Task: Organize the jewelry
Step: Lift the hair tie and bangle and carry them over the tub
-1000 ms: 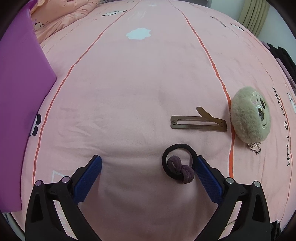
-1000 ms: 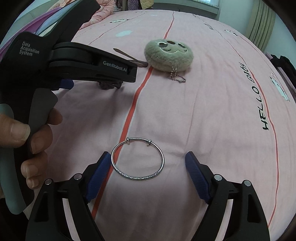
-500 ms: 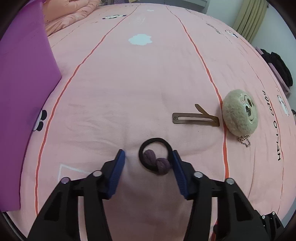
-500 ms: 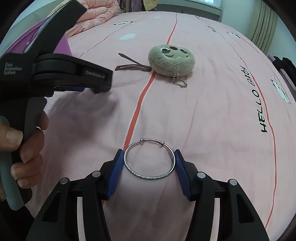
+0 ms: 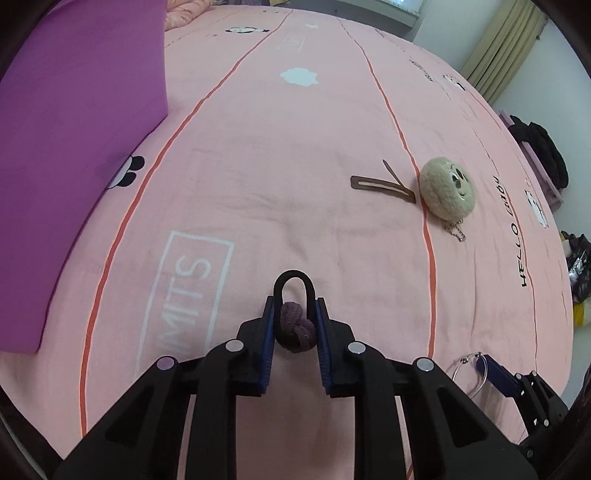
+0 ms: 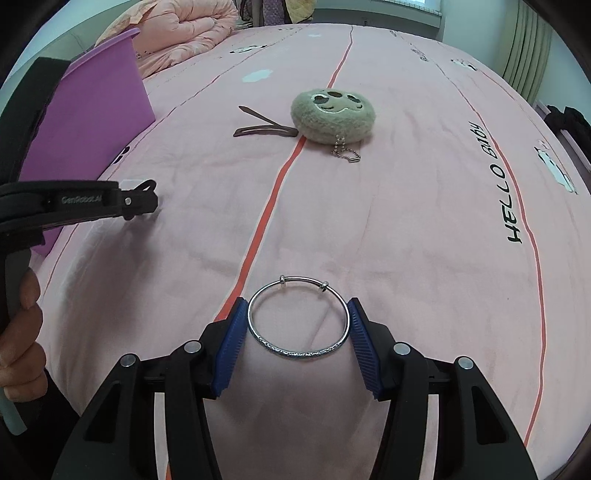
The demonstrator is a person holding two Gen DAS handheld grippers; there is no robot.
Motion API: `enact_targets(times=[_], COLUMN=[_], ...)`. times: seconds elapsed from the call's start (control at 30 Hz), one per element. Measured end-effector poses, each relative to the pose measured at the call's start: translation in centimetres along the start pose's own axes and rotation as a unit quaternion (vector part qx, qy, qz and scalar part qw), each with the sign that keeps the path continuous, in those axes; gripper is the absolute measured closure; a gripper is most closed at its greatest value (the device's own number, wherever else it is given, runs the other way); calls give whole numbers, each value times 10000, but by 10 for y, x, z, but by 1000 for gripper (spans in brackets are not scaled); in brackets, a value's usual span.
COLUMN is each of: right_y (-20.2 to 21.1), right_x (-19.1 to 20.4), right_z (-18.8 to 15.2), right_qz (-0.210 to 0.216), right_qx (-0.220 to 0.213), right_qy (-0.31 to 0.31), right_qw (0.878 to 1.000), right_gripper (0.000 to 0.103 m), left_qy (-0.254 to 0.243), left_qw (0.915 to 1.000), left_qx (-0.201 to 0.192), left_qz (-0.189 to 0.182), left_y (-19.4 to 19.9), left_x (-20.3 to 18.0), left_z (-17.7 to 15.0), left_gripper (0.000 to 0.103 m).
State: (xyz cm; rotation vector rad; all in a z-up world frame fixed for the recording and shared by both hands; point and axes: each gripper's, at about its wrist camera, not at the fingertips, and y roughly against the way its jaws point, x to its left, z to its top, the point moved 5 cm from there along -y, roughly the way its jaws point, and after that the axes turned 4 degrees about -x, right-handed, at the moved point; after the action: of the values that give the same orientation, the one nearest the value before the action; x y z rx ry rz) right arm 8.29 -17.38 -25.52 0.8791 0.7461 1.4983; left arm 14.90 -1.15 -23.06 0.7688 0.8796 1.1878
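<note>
Both views are evenly and softly lit, with daylight seen entering at a window along the top edge of the right wrist view. No glare is found on the pink bed sheet; only faint, diffuse shadows are cast beneath the left hand-held gripper. Straight stripes are bent outward by strong fisheye distortion, and the corners are cut off by a dark vignette. The centre is rendered sharply, while slight softness is noted towards the rim.

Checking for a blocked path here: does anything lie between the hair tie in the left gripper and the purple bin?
Nothing visible does. The left gripper is shut on the hair tie, and only bare pink bedsheet lies between it and the purple bin. The hair clip lies off to the other side.
</note>
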Motion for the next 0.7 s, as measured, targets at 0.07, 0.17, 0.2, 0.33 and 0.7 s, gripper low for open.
enact_targets(times=[0.07, 0.17, 0.2, 0.33, 0.7], right_y=[2, 11, 14, 31, 90], right_x=[-1, 2, 3, 9, 37], right_z=[0, -8, -9, -13, 9], right_qz=[36, 59, 72, 116, 386], right_qx=[10, -18, -38, -168, -776], right_qy=[-47, -101, -111, -77, 111], right_qw=[10000, 9999, 9999, 9998, 9962], right_gripper=[50, 50, 50, 50, 50], left_qy=[-28, -23, -28, -68, 69], left_qw=[10000, 9998, 9998, 9994, 9956], left_qx=[-61, -178, -211, -325, -920], left_qz=[-17, -25, -13, -29, -178], left_y=[10, 29, 34, 58, 126], left_x=[-1, 0, 1, 0, 16], left_z=[-5, -11, -13, -20, -20], left_gripper=[83, 83, 83, 83, 83])
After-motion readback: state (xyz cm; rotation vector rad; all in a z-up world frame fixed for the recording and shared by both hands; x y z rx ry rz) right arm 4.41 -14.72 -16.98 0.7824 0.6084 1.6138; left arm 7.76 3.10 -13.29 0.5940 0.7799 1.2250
